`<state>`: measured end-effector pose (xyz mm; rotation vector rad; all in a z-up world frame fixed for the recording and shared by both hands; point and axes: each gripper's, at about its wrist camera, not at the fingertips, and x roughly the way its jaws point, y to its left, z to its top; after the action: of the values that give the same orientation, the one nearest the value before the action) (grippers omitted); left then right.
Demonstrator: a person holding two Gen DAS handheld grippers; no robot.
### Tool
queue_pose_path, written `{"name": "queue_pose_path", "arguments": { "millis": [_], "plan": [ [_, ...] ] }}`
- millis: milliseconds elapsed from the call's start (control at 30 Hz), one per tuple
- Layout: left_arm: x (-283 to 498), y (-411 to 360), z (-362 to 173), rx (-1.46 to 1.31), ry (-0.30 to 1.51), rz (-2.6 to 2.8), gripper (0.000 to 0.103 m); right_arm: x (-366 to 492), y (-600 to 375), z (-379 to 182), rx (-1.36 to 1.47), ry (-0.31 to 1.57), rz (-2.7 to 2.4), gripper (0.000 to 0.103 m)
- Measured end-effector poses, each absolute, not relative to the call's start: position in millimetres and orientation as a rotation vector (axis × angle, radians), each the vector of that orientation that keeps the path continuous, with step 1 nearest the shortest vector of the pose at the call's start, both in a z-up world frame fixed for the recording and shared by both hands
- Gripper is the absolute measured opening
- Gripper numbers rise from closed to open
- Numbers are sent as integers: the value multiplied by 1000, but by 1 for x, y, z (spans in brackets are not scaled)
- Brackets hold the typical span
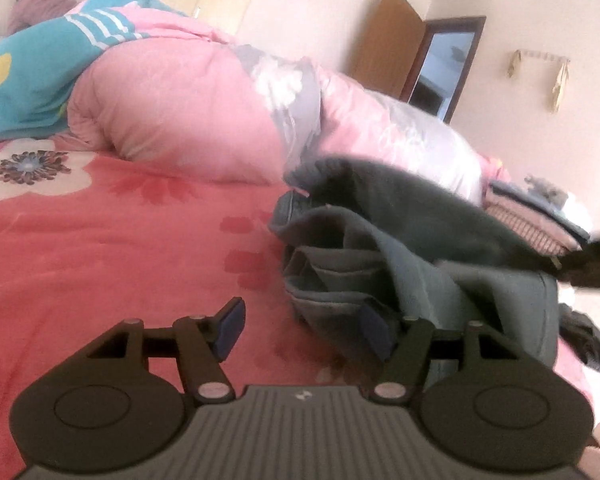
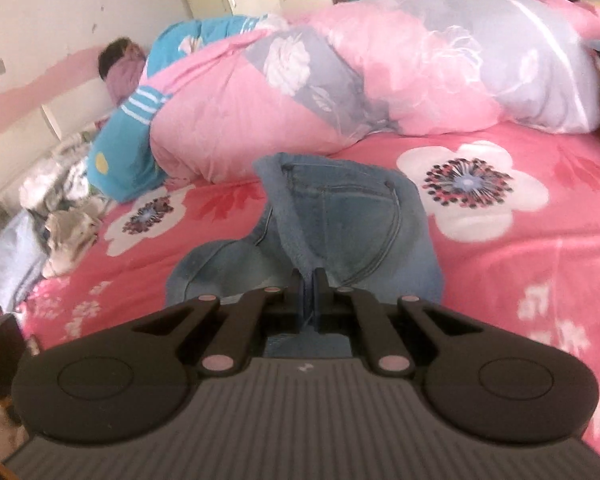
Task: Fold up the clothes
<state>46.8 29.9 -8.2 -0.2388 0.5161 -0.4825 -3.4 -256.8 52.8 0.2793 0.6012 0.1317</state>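
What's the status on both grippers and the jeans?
Left gripper open, beside the jeans. Right gripper shut on jeans, lifting an edge. Pink quilt behind, not in the way.

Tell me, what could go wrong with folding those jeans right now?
The right gripper pinches only a thin edge of the jeans, so the heavy denim could slip out. The left gripper is open and holds nothing, so the bunched jeans may fold crookedly. The big quilt lies close behind and could get snagged.
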Motion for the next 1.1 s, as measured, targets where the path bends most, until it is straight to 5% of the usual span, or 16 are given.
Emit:
{"name": "queue_pose_path", "arguments": {
  "millis": [400, 633, 1100],
  "plan": [
    [42, 31, 0, -314, 472, -564, 64, -99, -282, -3, 445, 621, 34, 2],
    [43, 25, 0, -334, 472, -562, 62, -102, -272, 24, 298, 563, 30, 8],
    [39, 33, 13, -369, 410, -571, 61, -65, -222, 74, -106, 386, -26, 49]
  ]
}}
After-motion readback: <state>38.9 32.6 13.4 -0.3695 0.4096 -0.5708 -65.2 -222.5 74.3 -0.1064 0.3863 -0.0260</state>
